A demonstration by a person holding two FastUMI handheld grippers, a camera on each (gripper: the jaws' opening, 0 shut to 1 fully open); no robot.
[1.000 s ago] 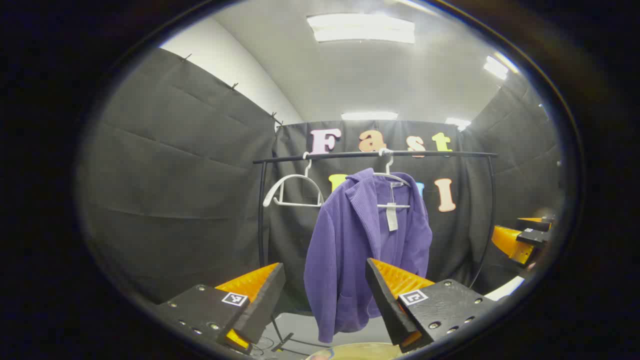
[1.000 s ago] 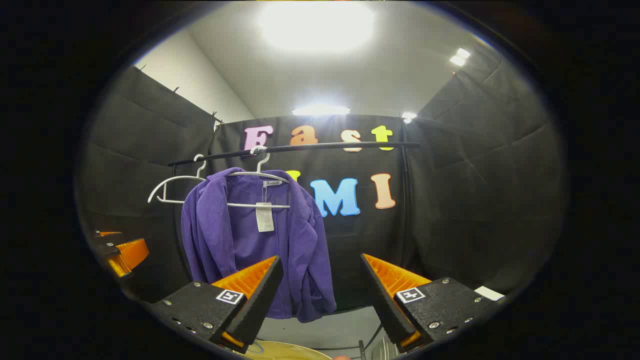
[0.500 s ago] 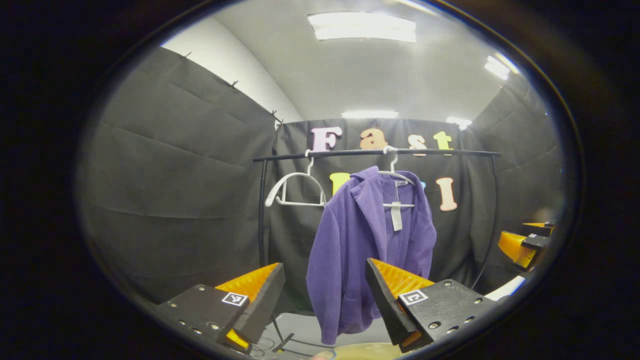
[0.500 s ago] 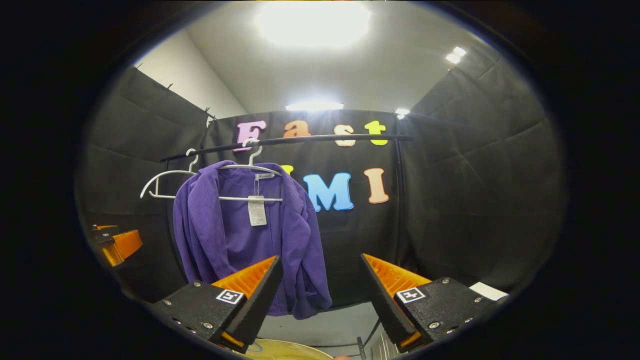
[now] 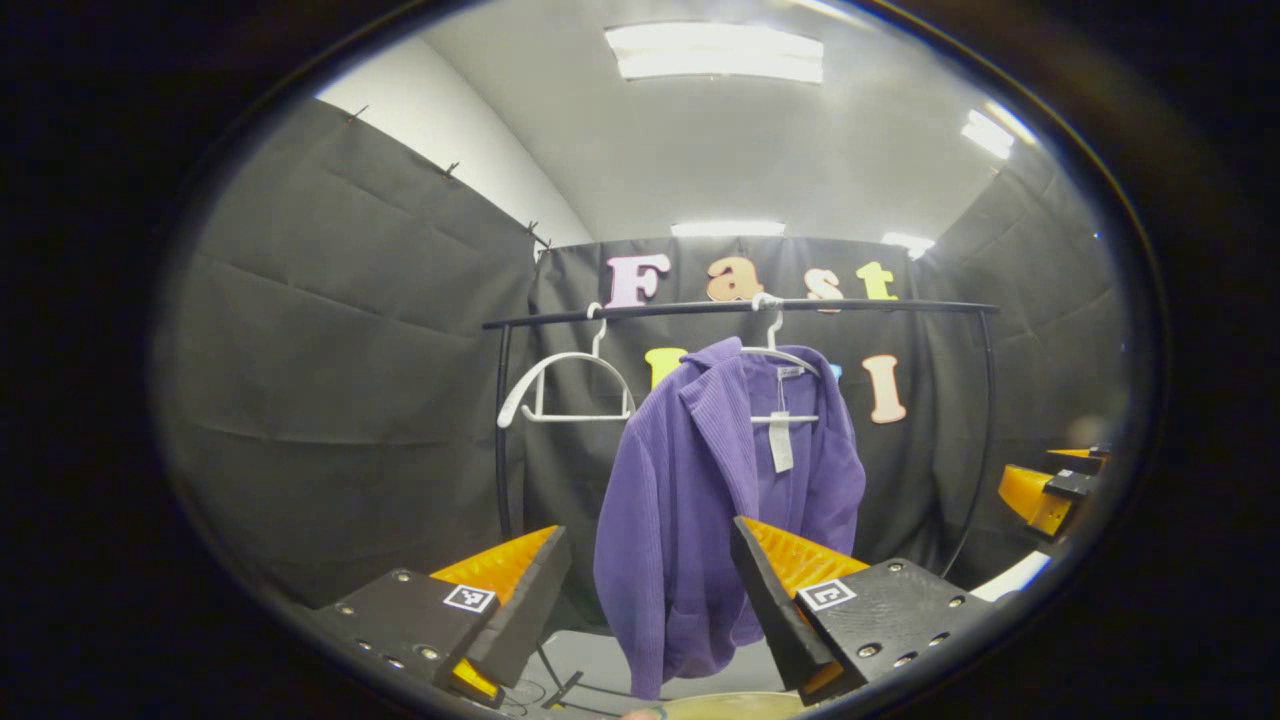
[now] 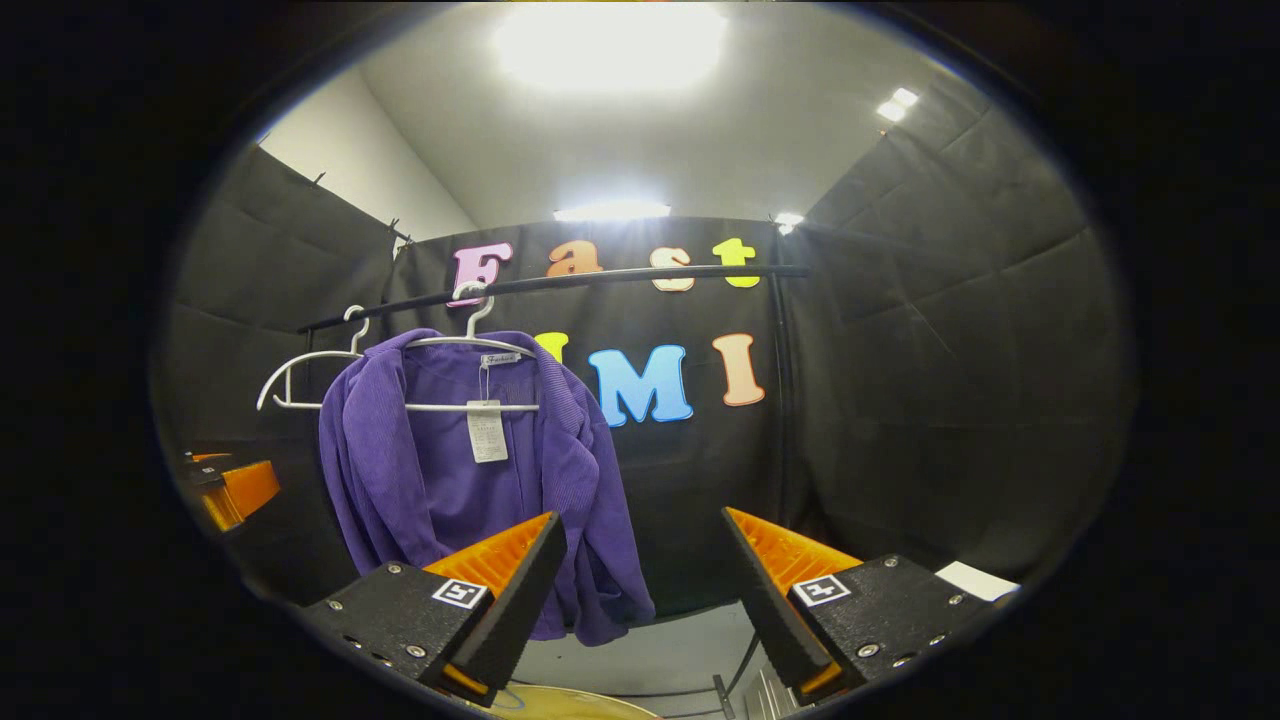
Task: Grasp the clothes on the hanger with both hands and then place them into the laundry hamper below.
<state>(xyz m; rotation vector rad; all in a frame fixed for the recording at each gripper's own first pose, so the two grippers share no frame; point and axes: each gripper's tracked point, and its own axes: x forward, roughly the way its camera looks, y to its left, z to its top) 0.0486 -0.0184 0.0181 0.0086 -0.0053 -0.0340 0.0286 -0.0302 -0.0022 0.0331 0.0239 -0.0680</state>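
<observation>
A purple corduroy jacket (image 5: 700,500) with a white tag hangs on a white hanger (image 5: 775,350) from a black rail (image 5: 740,307). In the right gripper view the same jacket (image 6: 440,470) hangs at the left on its hanger (image 6: 470,340). My left gripper (image 5: 650,575) is open, some way in front of the jacket's lower hem. My right gripper (image 6: 640,560) is open too, aimed at the wall to the right of the jacket. A pale rim of the hamper (image 6: 570,700) peeks in at the bottom, and the hamper (image 5: 740,705) rim also shows under the left fingers.
An empty white hanger (image 5: 565,385) hangs on the rail left of the jacket. The rail's black uprights (image 5: 500,430) stand at both ends. The right gripper (image 5: 1045,490) shows at the right edge of the left gripper view; the left gripper (image 6: 230,485) shows at the left edge of the right gripper view.
The jacket has slid left in the right gripper view and sits slightly larger in both. Both grippers stay open; they have drifted a little toward the rack.
</observation>
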